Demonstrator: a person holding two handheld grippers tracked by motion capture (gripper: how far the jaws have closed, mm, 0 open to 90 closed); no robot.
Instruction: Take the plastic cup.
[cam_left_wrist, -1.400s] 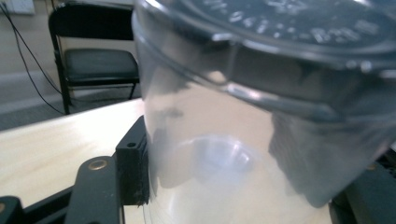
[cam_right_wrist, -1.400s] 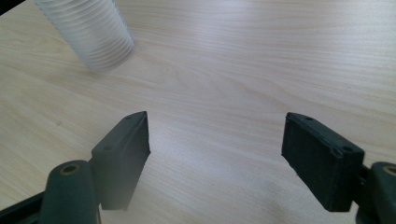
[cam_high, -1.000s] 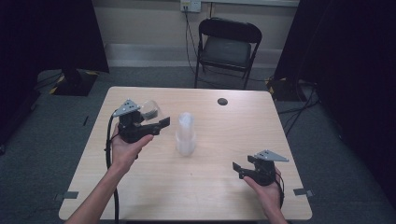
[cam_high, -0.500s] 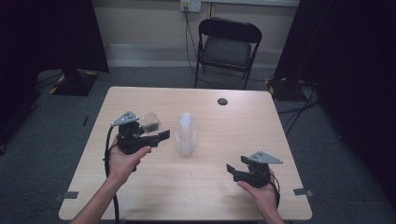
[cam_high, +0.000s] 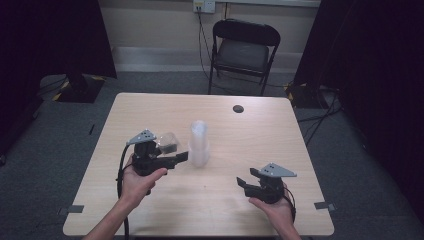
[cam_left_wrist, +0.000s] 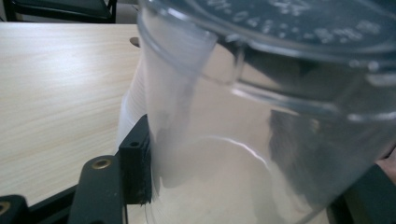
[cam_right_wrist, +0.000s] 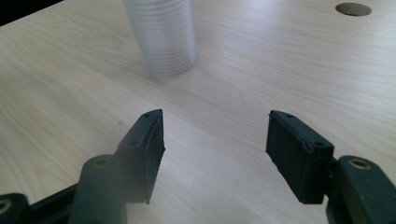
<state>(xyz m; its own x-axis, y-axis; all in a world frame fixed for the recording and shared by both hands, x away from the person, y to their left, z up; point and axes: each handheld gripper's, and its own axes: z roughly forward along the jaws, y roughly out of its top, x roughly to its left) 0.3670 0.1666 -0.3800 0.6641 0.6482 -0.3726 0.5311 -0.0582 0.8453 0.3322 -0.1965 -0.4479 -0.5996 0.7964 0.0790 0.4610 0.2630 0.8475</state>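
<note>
High view: the left gripper (cam_high: 172, 152), over the left half of the pale wooden table (cam_high: 150, 110), has its jaws clamped on a single clear plastic cup (cam_high: 167, 142) and has just been tightening, beside the upright stack of clear plastic cups (cam_high: 199, 145) at the table's middle. Near the front right corner, the right gripper (cam_high: 245, 184) stands apart around nothing, its jaws just narrowing.

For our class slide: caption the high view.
Left gripper holds a clear cup beside the cup stack; right gripper open.

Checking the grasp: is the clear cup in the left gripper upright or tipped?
Tipped. In the high view the clear cup lies sideways between the left gripper's jaws, beside the upright cup stack.
</note>
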